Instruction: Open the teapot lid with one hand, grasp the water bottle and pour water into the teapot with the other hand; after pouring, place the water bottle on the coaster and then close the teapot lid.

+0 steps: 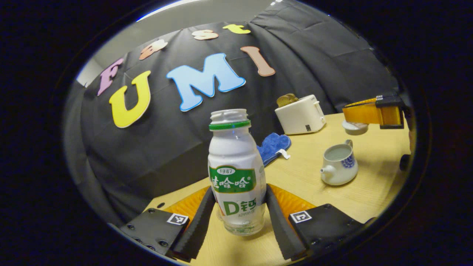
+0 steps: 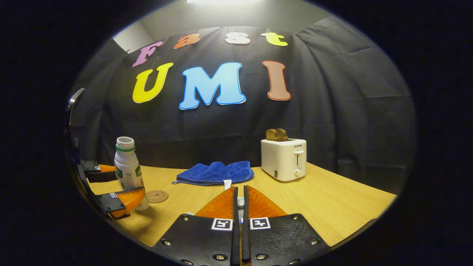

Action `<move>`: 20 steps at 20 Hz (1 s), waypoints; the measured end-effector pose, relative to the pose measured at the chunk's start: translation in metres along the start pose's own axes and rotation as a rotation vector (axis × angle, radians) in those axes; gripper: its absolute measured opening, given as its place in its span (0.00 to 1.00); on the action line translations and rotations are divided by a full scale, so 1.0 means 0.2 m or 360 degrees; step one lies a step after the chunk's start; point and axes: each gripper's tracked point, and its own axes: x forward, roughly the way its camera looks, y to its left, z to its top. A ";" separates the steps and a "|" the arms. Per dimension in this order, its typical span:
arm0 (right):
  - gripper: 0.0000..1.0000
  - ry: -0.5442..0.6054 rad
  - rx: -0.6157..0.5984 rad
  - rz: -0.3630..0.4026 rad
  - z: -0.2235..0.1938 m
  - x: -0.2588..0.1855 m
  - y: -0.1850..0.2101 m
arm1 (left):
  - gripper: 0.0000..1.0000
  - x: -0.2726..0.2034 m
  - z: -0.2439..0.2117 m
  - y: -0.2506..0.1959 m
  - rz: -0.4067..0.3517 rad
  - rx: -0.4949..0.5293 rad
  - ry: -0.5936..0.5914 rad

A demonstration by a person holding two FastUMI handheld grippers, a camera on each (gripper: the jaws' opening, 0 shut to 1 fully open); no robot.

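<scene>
The worktop (image 2: 332,199) carries a toaster (image 2: 283,159) with bread in its slots and a blue cloth (image 2: 216,171) at the back, both clear of the job. The teapot (image 1: 340,166) stands open. Its inside looks pale and flat, but I cannot tell whether that is water. The capless bottle (image 1: 236,173) stands upright on the wood just beside the coaster (image 2: 157,196), not on it. Its wrapper hides the level. The left tongs (image 1: 240,190) are closed to bottle width, a finger against each side, so it may be about to be lifted for pouring, or be back down and short of the coaster. The right tongs (image 2: 240,192) are nearly closed, pinching the lid (image 1: 354,127) by its knob and holding it aside, behind the teapot, which leaves the mouth free.
</scene>
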 end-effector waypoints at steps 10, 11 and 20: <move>0.03 0.0166 -0.0064 0.0134 -0.15 0.12 0.19 | 0.89 -0.11 -0.10 0.08 0.0022 -0.0411 0.0012; 0.03 0.0171 -0.0062 0.0130 -0.16 0.12 0.19 | 0.89 -0.11 -0.11 0.10 0.0035 -0.0417 0.0010; 0.03 0.0218 0.0003 0.0137 -0.22 0.12 0.19 | 0.81 -0.11 -0.14 0.18 0.0066 -0.0523 -0.0001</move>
